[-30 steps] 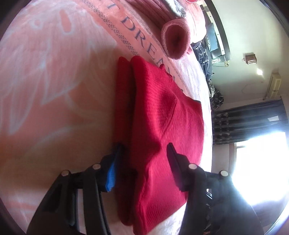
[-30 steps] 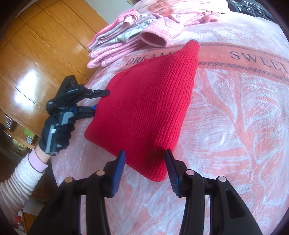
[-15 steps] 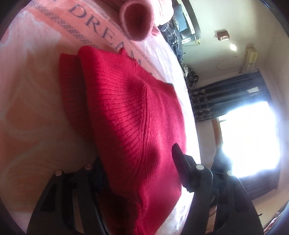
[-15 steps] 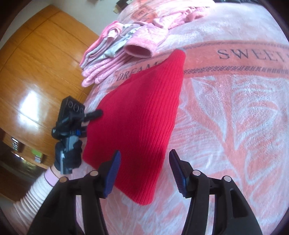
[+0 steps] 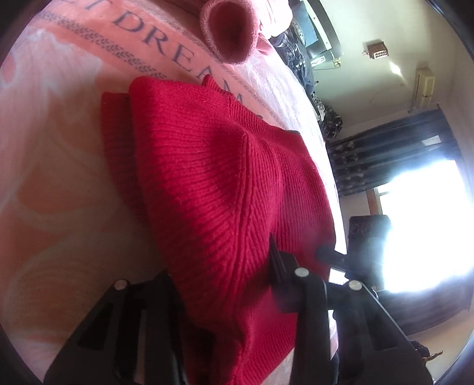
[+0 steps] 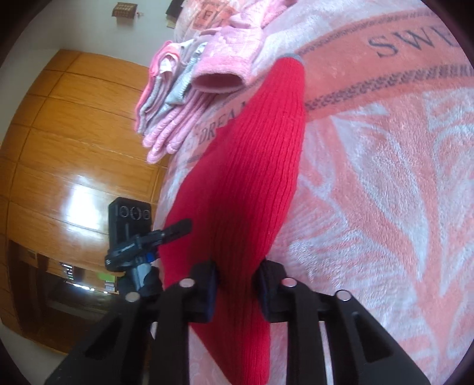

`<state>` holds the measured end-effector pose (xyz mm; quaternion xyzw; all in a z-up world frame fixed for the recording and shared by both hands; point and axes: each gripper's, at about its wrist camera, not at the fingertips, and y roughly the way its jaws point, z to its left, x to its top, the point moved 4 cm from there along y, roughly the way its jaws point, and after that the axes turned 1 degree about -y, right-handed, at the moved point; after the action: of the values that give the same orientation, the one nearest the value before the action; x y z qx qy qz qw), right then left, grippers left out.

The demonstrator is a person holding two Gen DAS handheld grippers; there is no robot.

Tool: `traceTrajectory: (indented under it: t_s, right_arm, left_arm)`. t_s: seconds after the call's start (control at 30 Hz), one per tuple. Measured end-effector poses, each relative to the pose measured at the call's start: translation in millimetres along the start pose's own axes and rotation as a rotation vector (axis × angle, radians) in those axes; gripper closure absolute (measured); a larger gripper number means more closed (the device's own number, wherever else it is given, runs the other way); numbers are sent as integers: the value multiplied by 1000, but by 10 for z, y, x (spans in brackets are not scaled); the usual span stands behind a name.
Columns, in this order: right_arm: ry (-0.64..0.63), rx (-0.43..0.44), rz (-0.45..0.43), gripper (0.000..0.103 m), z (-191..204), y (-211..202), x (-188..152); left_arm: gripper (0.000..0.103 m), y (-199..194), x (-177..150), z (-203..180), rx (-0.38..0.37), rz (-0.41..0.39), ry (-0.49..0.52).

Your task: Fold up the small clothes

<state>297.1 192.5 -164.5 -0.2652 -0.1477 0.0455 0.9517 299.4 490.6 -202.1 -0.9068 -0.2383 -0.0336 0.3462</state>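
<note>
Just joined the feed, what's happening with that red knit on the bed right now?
A person is folding a red sweater on a pink blanket with two handheld grippers. The right gripper has its fingers on either side of one edge of the sweater, apparently clamped on it. The left gripper straddles another edge, with the knit bunched between its fingers. The sweater already lies doubled over. A stack of folded pink and grey clothes sits just beyond it.

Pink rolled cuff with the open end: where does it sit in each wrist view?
Left wrist: pink cuff at top centre, beyond the red sweater.
Right wrist: upper centre-left, atop the folded pile.
Shared landmark: DREAM lettering on the blanket.
</note>
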Motion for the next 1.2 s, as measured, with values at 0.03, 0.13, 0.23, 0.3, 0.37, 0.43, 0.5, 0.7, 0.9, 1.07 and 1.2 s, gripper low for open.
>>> traceTrajectory:
  t_s: [0.03,0.13,0.23,0.3,0.37,0.43,0.5,0.7,0.9,1.07,1.2]
  right_arm:
    - [-3,4,-5,86,47,-65,-1]
    - [-28,-2,-18,87,185,-287,3]
    - [-52,-35,-35,87,250,-644,-51]
    - [-48,-55,-47,87,221,-949,-128]
    - [-44,-74,-54,87,175,-1215,-233]
    - [-36,-103,-54,87,85,-1448,-376]
    - [-13,-129,-43,87,-68,-1636,-567]
    - [53,-229,0,87,-645,-1697,-1043]
    - [27,-270,-35,79,-880,-1485,-1163]
    - [13,-273,-76,66,-813,-1723,-1287]
    - [8,-267,-84,54,-732,-1860,-1459]
  left_arm:
    - [71,-5,-4,-8,-6,-3,-10]
    - [74,0,-63,-150,-78,-8,-56]
    - [74,98,-195,-486,-99,6,-27]
    - [74,203,-313,-714,-117,21,-16]
    - [74,362,-481,-970,-127,45,12]
    - [74,536,-629,-1138,-133,74,16]
    - [74,703,-785,-1233,-135,108,6]
    - [69,1114,-1262,-1139,-54,180,-13]
    - [62,1188,-1326,-1093,-30,112,26]
    - [57,1080,-1391,-1341,40,93,80]
    - [48,886,-1474,-1493,98,45,132]
